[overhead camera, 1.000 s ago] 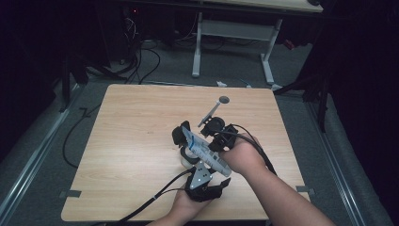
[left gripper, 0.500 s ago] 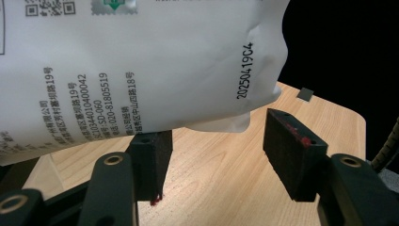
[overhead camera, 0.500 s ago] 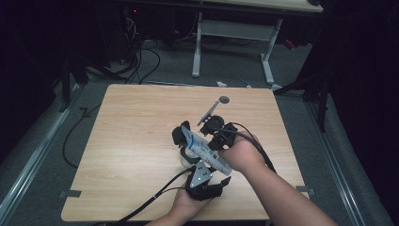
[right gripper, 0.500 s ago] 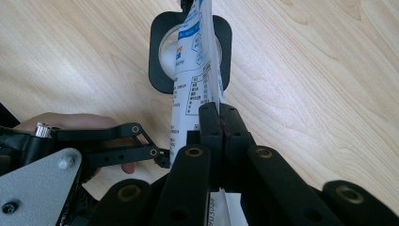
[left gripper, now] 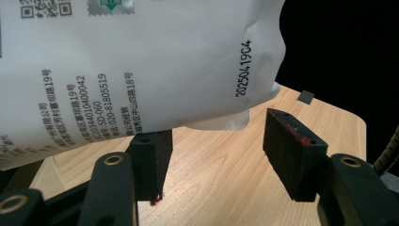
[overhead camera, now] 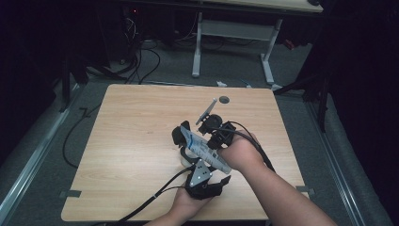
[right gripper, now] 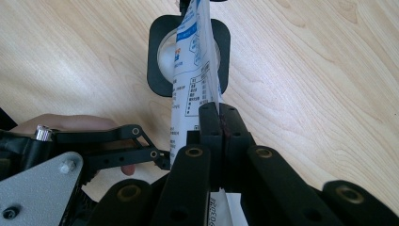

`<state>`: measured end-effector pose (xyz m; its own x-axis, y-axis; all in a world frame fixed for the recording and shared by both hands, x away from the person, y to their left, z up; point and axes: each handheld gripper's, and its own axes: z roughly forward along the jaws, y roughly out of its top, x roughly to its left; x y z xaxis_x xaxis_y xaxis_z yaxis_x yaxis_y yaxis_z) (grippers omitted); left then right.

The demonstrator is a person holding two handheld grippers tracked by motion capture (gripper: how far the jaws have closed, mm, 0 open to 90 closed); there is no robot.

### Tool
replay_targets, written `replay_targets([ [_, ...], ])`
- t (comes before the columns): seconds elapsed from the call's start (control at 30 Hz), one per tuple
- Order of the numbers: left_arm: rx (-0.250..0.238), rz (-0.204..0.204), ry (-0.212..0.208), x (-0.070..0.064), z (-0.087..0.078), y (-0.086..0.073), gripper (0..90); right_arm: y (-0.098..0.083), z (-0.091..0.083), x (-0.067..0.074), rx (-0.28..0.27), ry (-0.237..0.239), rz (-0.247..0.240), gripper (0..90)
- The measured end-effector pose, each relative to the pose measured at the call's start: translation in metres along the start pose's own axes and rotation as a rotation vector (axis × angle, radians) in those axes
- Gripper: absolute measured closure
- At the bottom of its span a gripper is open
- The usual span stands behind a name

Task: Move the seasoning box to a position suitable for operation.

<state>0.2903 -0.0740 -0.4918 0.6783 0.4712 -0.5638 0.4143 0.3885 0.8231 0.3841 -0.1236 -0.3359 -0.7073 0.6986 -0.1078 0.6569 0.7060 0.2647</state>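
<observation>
The white pouch carries black print: the stamped code "20250419C4" runs up its near edge, and smaller lines read "020-81805519" and "10344010400042" beside Chinese address text ending in "19" and "18". A QR code and a green mark sit at the top of the left gripper view. In the right gripper view the pouch shows blue lettering too small to read, above a small printed table.

The right tongs are clamped tight on the pouch's flat edge, jaws pressed together with the film between them. The left tongs stand partly open just below the pouch's lower corner; their pads do not press on it, and the near jaw sits under the printed face.

From the high view the pouch is held above the middle of the tabletop, its long axis running slantwise from the right tongs down toward the left tongs. Under the pouch, on the tabletop, lies a black square holder with a round pale centre.
</observation>
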Motion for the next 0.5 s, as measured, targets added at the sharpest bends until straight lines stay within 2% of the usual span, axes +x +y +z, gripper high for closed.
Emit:
replay_targets([
  [0.5, -0.003, -0.002, -0.001, -0.0019, 0.0004, 0.0013, 43.1, 0.0005, -0.0018, 0.0002, -0.005, 0.002, -0.006, 90.0],
])
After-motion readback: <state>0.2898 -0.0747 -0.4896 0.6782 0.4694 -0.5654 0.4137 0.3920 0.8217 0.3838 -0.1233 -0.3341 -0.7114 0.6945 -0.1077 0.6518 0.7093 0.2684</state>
